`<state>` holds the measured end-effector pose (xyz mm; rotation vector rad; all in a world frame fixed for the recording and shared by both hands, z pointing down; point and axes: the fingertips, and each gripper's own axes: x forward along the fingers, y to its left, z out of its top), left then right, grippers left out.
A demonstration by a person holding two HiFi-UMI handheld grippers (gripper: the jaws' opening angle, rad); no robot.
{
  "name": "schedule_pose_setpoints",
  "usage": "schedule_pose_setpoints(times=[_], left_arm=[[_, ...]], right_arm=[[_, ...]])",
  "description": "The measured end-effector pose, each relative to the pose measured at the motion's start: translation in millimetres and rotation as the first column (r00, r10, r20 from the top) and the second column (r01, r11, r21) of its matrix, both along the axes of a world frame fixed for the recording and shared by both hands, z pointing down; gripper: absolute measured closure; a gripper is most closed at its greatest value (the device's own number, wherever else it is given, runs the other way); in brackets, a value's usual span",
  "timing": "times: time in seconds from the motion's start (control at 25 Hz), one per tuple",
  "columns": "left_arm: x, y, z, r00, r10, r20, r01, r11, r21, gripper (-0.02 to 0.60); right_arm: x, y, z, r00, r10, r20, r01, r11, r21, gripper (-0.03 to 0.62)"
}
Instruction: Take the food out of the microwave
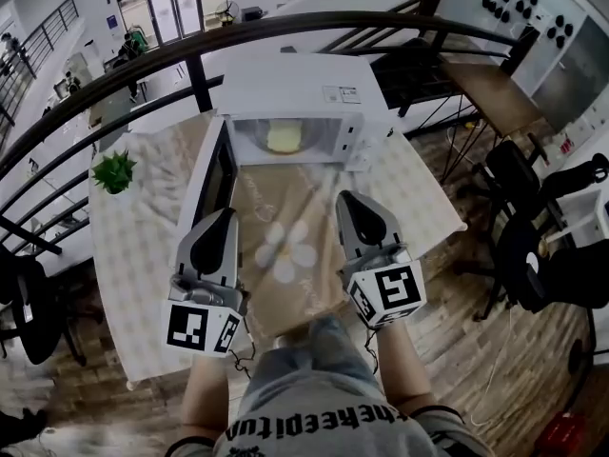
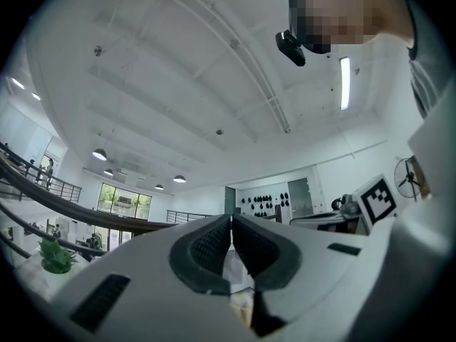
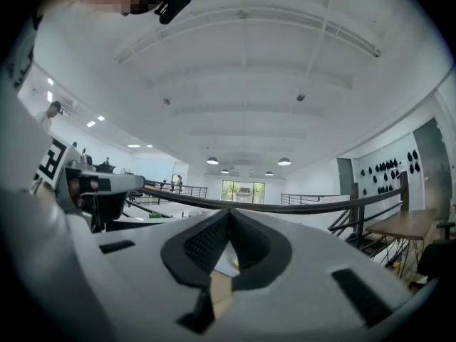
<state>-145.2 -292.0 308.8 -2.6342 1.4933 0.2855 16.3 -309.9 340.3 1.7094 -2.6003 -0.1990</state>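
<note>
**A:** Item one, the microwave?
**B:** White microwave (image 1: 304, 89), at the far edge of the table (image 1: 133, 255). Its door (image 1: 215, 174) is swung open to the left.

**A:** The food?
**B:** One pale yellow piece of food (image 1: 283, 138), inside the microwave, near the middle of its floor. Neither gripper touches it.

**A:** Left gripper?
**B:** Left gripper (image 1: 227, 215), held over the table just in front of the open door, pointing toward the microwave. Jaws clenched tip to tip, nothing between them.

**A:** Right gripper?
**B:** Right gripper (image 1: 349, 200), level with the left one and apart from it, in front of the microwave's right half. Jaws pressed together, empty.

**A:** Other entries?
**B:** Checked cloth covering the table. Brown mat with a pale flower print (image 1: 285, 248), lying between the two grippers. Small green plant (image 1: 115, 171) on the table, left of the door. Dark railing (image 1: 285, 29), curving behind the microwave.
</note>
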Motion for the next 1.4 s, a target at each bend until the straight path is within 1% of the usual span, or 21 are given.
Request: schedule_pose_setpoints(times=[0.12, 0.2, 0.32, 0.48, 0.56, 0.64, 0.76, 0.92, 1.04, 1.08, 1.16, 1.24, 1.32, 1.4], left_arm=[[6, -8, 7, 1.0, 0.004, 0.003, -0.003, 1.0, -0.007, 0.569], [9, -14, 10, 1.0, -0.002, 0.006, 0.002, 1.0, -0.013, 0.569], [11, -23, 14, 1.0, -0.018, 0.005, 0.018, 1.0, -0.024, 0.569], [15, -40, 18, 0.999, -0.053, -0.001, 0.053, 0.998, -0.032, 0.569], [18, -49, 20, 0.997, -0.073, 0.004, 0.073, 0.997, -0.035, 0.569], [21, -58, 22, 0.996, -0.09, 0.012, 0.09, 0.995, -0.036, 0.569], [25, -70, 26, 0.993, -0.115, 0.021, 0.116, 0.993, -0.037, 0.569], [24, -84, 32, 0.986, -0.165, 0.014, 0.165, 0.985, -0.042, 0.569], [22, -92, 37, 0.979, -0.206, 0.006, 0.206, 0.977, -0.047, 0.569], [22, -94, 41, 0.976, -0.216, 0.008, 0.216, 0.975, -0.059, 0.569], [22, -96, 56, 0.973, -0.228, 0.019, 0.229, 0.968, -0.107, 0.569], [21, -99, 66, 0.969, -0.245, 0.027, 0.246, 0.959, -0.137, 0.569], [20, -101, 72, 0.962, -0.271, 0.031, 0.272, 0.951, -0.146, 0.569], [21, -102, 75, 0.955, -0.294, 0.037, 0.297, 0.943, -0.152, 0.569]], right_arm=[[-6, -22, 13, 0.995, -0.031, -0.095, 0.031, 1.0, -0.007, 0.588], [-12, -39, 20, 0.985, -0.054, -0.165, 0.054, 0.999, -0.007, 0.588], [-20, -64, 33, 0.956, -0.098, -0.278, 0.096, 0.995, -0.019, 0.584], [-27, -100, 57, 0.907, -0.165, -0.388, 0.151, 0.986, -0.065, 0.556], [-27, -119, 70, 0.869, -0.189, -0.457, 0.166, 0.982, -0.091, 0.542], [-29, -137, 85, 0.822, -0.215, -0.526, 0.183, 0.977, -0.113, 0.534], [-33, -160, 109, 0.756, -0.256, -0.603, 0.214, 0.966, -0.143, 0.523], [-39, -186, 136, 0.683, -0.302, -0.665, 0.245, 0.953, -0.181, 0.507], [-43, -204, 159, 0.616, -0.336, -0.713, 0.267, 0.94, -0.212, 0.495], [-45, -209, 167, 0.59, -0.348, -0.729, 0.276, 0.935, -0.224, 0.49], [-48, -218, 184, 0.54, -0.373, -0.754, 0.291, 0.924, -0.248, 0.479], [-51, -228, 200, 0.498, -0.39, -0.775, 0.302, 0.915, -0.266, 0.469], [-52, -239, 214, 0.467, -0.392, -0.793, 0.304, 0.913, -0.272, 0.461], [-51, -248, 226, 0.445, -0.387, -0.808, 0.299, 0.914, -0.273, 0.457]])
